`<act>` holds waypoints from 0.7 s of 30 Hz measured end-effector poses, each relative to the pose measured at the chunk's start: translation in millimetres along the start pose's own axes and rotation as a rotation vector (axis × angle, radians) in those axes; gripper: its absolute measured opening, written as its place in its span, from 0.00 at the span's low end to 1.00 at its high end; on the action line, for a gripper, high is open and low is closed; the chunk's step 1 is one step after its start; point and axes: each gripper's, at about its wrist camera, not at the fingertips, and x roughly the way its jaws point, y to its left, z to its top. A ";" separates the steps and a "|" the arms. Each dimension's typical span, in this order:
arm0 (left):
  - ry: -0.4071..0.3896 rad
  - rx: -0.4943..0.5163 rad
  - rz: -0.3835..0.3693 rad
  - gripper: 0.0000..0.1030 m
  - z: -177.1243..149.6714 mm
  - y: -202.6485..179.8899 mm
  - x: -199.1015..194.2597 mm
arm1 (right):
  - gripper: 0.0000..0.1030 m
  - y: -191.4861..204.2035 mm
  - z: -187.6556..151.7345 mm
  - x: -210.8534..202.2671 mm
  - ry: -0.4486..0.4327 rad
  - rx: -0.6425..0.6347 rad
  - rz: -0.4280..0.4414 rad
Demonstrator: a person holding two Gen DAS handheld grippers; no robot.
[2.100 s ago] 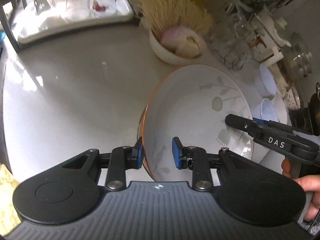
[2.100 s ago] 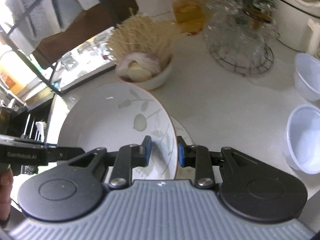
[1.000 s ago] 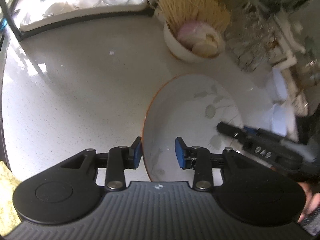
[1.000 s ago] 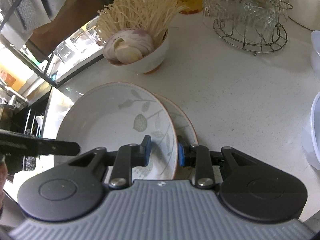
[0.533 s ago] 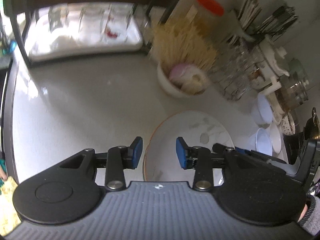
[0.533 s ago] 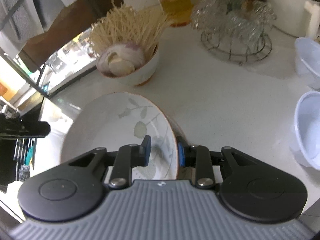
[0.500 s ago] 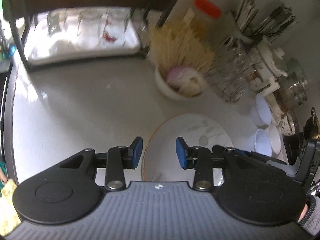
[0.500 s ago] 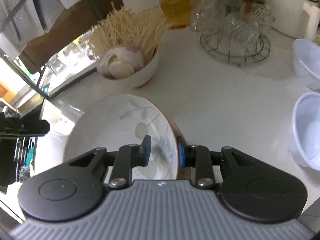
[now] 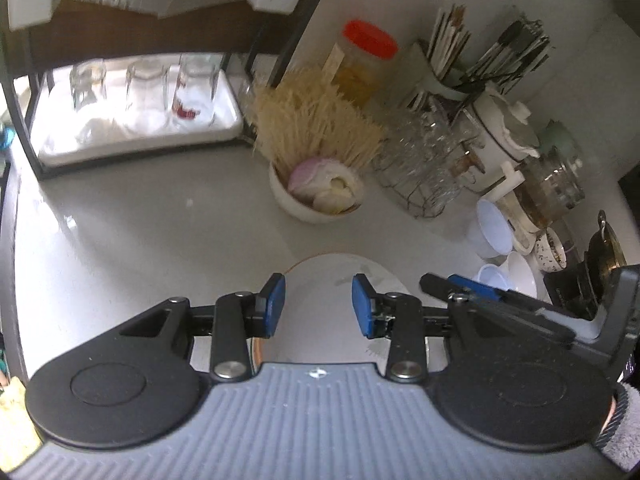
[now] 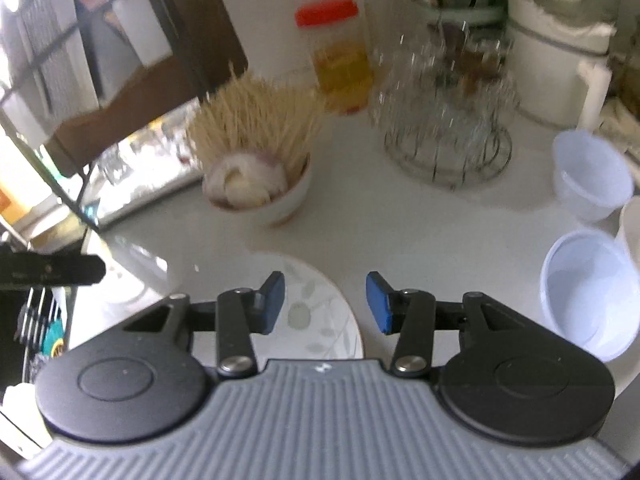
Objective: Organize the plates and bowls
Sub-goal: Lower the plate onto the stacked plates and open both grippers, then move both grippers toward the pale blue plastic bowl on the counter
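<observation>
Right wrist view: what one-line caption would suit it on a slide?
Right gripper, jaws opening and holding nothing, above a leaf-patterned plate on a white counter.

The counter (image 9: 140, 232) looks like smooth, glossy pale stone, and the leaf-printed plate (image 10: 320, 308) like glazed ceramic. The small bowls (image 10: 588, 312) seem translucent plastic. Clear glass cups sit in a thin metal wire rack (image 10: 448, 160).

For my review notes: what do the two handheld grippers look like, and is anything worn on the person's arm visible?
Both the left gripper and right gripper share one build: a ribbed grey body, two black round housings, black linkage arms with silver pivot screws, and blue pads on the fingers. No cables show. In the left wrist view, a fuzzy grey sleeve cuff appears at the right edge.
</observation>
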 end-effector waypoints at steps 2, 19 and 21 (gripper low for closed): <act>-0.016 0.009 -0.001 0.41 2.6 -6.1 -7.5 | 0.47 1.4 6.6 -14.5 -0.035 0.013 0.006; -0.155 -0.047 0.035 0.41 -7.7 -109.7 -42.3 | 0.47 -43.7 40.3 -120.6 -0.141 -0.134 0.125; -0.154 -0.055 0.034 0.41 -11.9 -122.8 -36.7 | 0.47 -53.0 39.4 -123.4 -0.148 -0.146 0.126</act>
